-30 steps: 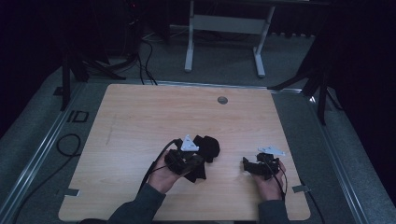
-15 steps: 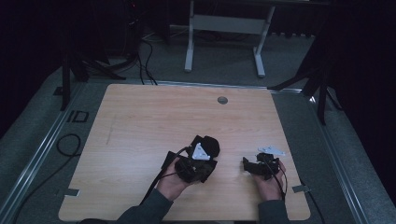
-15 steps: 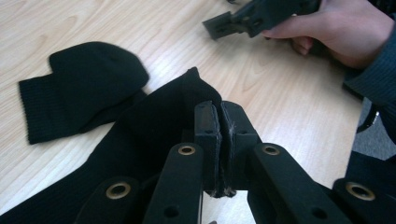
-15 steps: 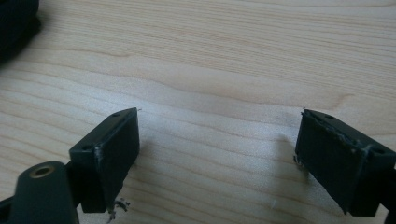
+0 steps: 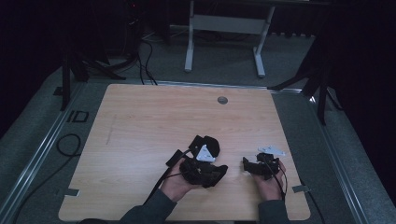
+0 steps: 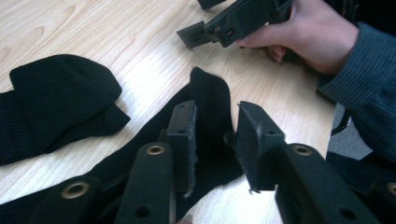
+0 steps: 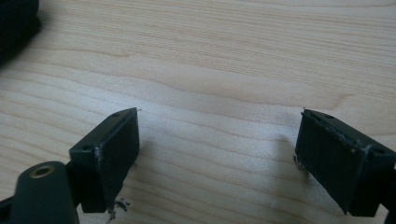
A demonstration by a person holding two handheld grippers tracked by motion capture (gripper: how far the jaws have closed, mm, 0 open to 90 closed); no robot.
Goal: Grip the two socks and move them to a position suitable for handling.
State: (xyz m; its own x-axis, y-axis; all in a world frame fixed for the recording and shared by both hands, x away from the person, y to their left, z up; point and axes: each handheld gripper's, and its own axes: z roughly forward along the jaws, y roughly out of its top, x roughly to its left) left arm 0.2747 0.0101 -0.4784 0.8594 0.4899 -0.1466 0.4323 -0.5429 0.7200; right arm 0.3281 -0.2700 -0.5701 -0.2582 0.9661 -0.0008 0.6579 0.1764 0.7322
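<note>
Nearest to me in the high view, my left gripper (image 5: 203, 164) sits at the front middle of the wooden table (image 5: 140, 126), held in my left hand (image 5: 176, 185). In the left gripper view its jaws stand partly apart over a black sock (image 6: 210, 126) that lies flat on the wood; the cloth passes under and between them, but I cannot tell whether the pads are touching it, and nothing looks clamped. A second black sock (image 6: 56, 102) lies just beside the first, bunched up, with a narrow strip of bare wood between them.

To the right, well apart from the socks, my right gripper (image 5: 256, 164) rests low near the front right of the table in my right hand (image 5: 270, 186). In the right gripper view its jaws are spread wide over bare wood, holding nothing. A dark edge of cloth sits in that view's top left corner.

Farther back, a small round grey grommet (image 5: 222, 100) is set in the tabletop near its far edge. Left of the table, on the floor, is a dark mark that looks like "ID" (image 5: 77, 116); I read no other writing. Beyond the table stands a grey metal frame (image 5: 224, 28).
</note>
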